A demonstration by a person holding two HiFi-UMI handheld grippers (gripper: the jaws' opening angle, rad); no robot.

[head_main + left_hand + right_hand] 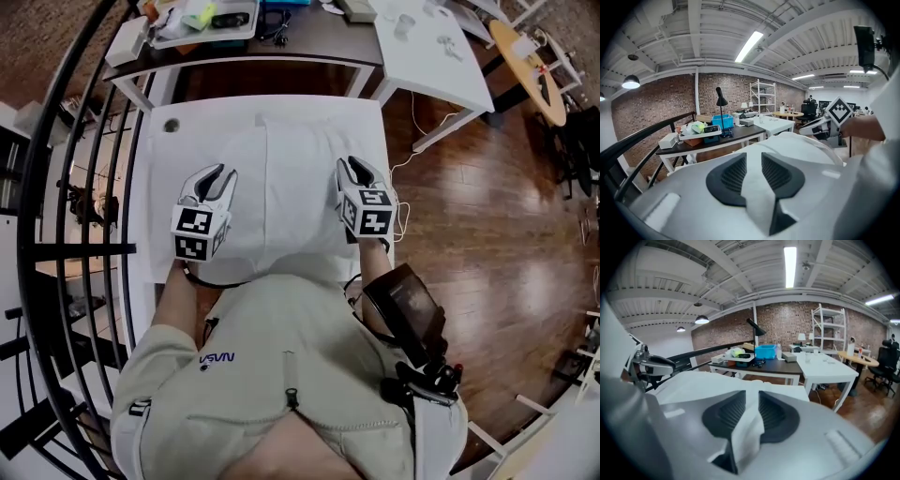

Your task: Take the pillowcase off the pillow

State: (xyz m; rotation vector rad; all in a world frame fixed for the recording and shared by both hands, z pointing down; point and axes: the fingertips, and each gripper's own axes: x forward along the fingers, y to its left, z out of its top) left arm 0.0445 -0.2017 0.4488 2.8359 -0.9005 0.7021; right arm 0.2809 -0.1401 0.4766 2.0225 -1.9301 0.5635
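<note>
The white pillowcase (281, 187) lies plump on the white tabletop (155, 155), at twelve o'clock from the person; the left tongs (217, 173) sit at its nine-o'clock edge, the right tongs (349, 165) at its three-o'clock edge; both point toward twelve o'clock and slightly down; each pair stands partly apart, a fold of pillowcase cloth lying loose between the ribbed pads (733, 174), not pinched; a cluttered dark tabletop (309, 42) with a blue bin (765, 351) stands beyond at twelve o'clock.
</note>
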